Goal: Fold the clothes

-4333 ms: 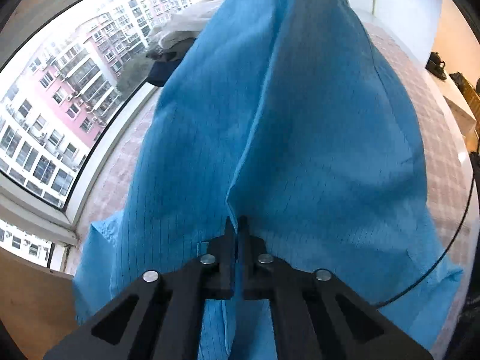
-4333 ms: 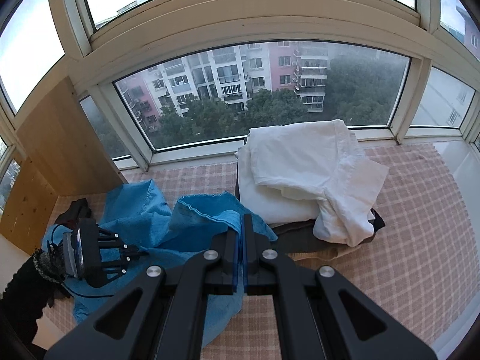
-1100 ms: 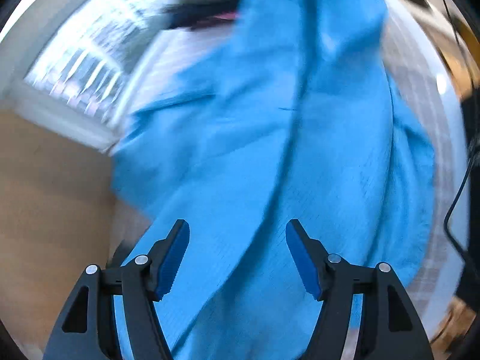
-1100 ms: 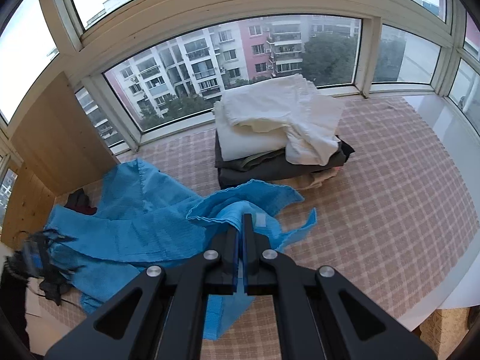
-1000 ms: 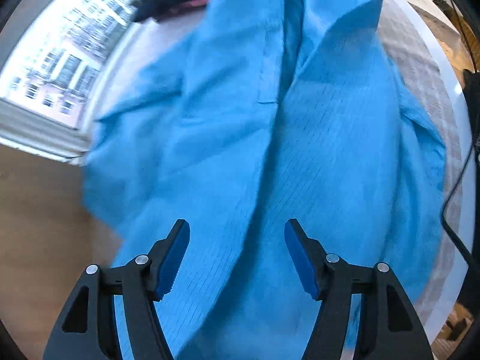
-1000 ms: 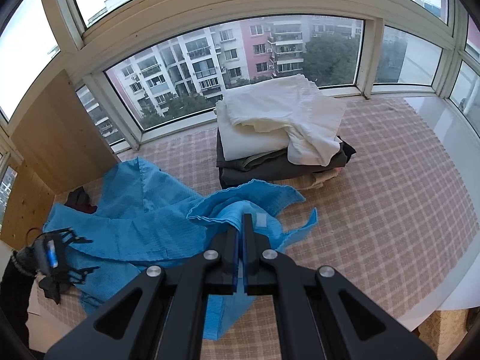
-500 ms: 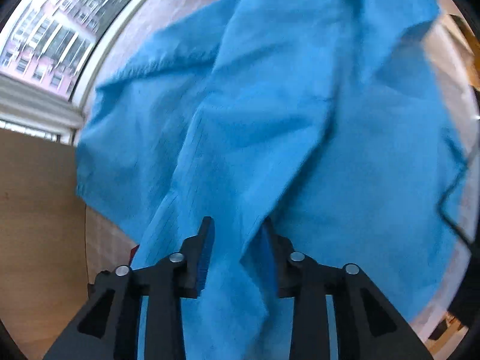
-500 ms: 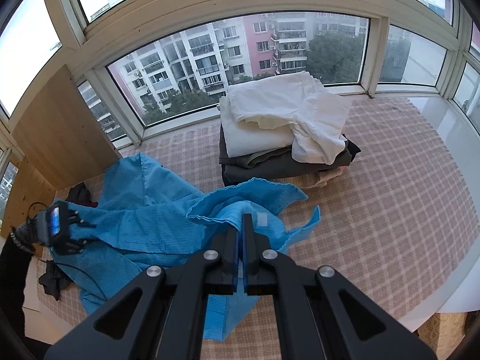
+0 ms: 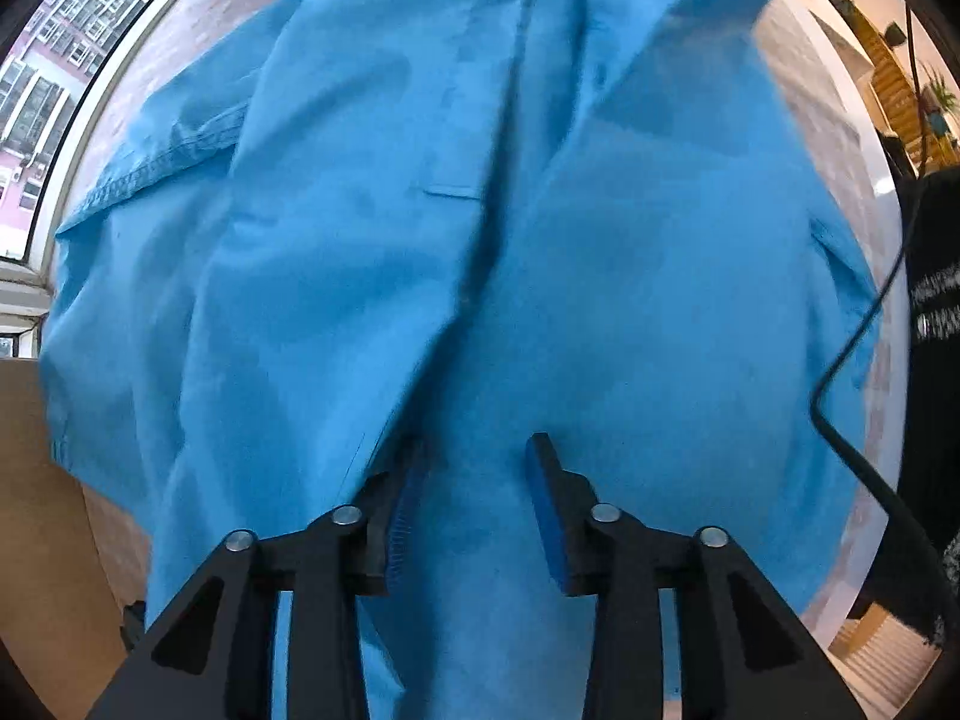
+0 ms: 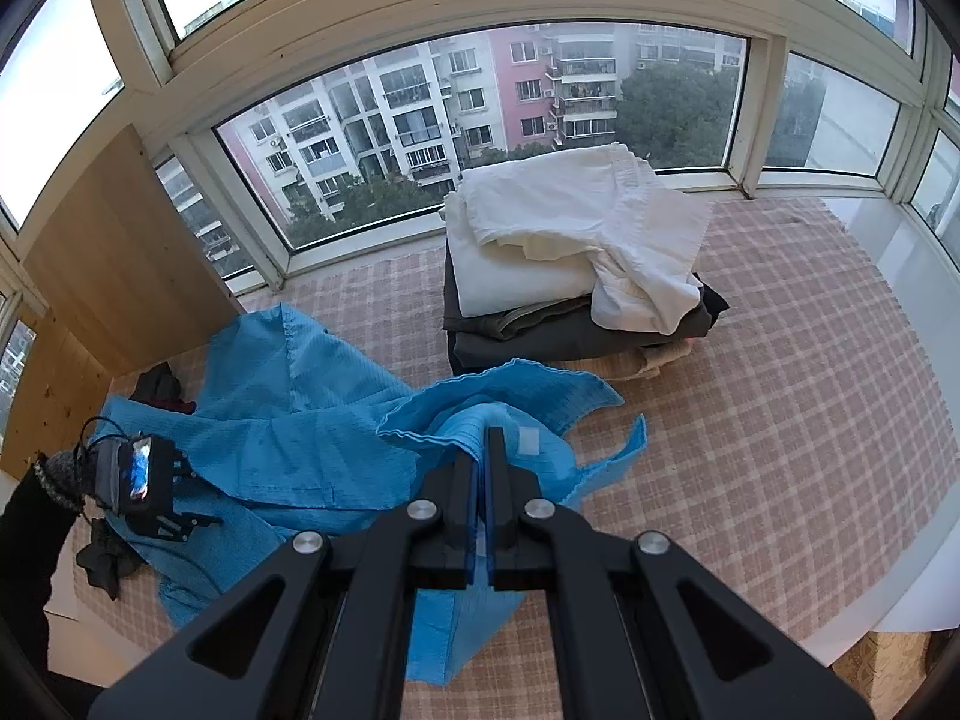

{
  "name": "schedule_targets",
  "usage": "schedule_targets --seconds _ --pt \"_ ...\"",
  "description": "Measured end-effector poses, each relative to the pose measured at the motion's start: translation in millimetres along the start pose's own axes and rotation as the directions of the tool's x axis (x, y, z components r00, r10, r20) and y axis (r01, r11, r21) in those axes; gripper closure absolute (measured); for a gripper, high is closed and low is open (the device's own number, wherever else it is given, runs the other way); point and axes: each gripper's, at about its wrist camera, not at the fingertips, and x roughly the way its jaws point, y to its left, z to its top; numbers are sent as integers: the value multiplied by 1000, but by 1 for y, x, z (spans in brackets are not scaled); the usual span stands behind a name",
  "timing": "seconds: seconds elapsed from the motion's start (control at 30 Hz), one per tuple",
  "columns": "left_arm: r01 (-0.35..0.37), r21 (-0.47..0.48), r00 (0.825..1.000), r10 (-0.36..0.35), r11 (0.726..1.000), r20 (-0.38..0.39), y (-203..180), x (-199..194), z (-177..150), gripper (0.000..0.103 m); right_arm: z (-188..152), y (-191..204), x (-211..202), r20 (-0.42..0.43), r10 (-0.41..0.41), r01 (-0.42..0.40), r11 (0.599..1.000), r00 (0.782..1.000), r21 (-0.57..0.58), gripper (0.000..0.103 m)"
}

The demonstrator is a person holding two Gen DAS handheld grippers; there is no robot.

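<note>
Our right tongs [image 10: 480, 450] clamp blue shirt [image 10: 312, 420]; our left tongs [image 9: 474, 480] part-open over shirt, gripping nothing.

Left hand-held gripper [image 9: 474, 483]: matte black plastic linkage w/ triangular cut-outs; four silver screw heads across the arms; ribbed blue pads [image 9: 403, 504] on inner finger faces.
Right hand-held gripper [image 10: 480, 468]: same black frame, triangular cut-outs, four silver screws, thin blue pad edges.
Cable [image 9: 840, 372]: thin, black, curving past left unit.
Left unit seen from right cam: black boxy body, small lit blue screen.
Sleeve [image 10: 27, 531]: black, grey knit cuff.
</note>
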Motion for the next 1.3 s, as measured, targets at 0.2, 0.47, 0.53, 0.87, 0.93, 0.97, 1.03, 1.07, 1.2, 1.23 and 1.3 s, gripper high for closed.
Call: schedule_targets --seconds 0.2,0.47,0.53,0.87,0.93,0.97,1.03,1.07,1.2,1.23,1.3 --pt "-9 27 1000 10 1000 -10 2 7 10 56 1 0 4 -8 6 -6 1000 1000 1 102" --pt "9 -33 998 -7 999 59 -6 -13 -6 102 2 1 5 -11 24 -24 1000 1000 0 102" --pt "0 -50 996 4 999 89 -10 -22 -12 102 2 2 6 -11 30 -30 1000 999 1 102" --pt "-139 -88 986 146 986 82 -12 -27 -13 102 3 8 9 -17 47 -47 999 999 -6 102" --pt "-166 -79 983 171 983 69 -30 -27 -18 98 3 9 9 -20 49 -49 999 999 -7 102" --pt "-175 -74 981 181 982 73 -34 -27 -18 97 2 9 9 -20 48 -49 999 999 -7 102" --pt "-193 -64 976 198 979 85 -39 -29 -17 95 2 9 9 -23 47 -47 999 999 -5 102" --pt "-201 -62 975 206 978 88 -41 -30 -17 91 2 8 9 -24 47 -47 999 999 -3 102" --pt "-236 -70 965 242 969 103 -49 -47 -33 81 2 7 11 -27 46 -46 999 999 1 102" --pt "-240 -81 962 248 967 110 -47 -48 -35 81 2 7 11 -28 45 -45 999 999 1 102" --pt "-249 -106 957 261 963 125 -41 -45 -34 81 3 7 12 -31 43 -43 999 999 0 102"
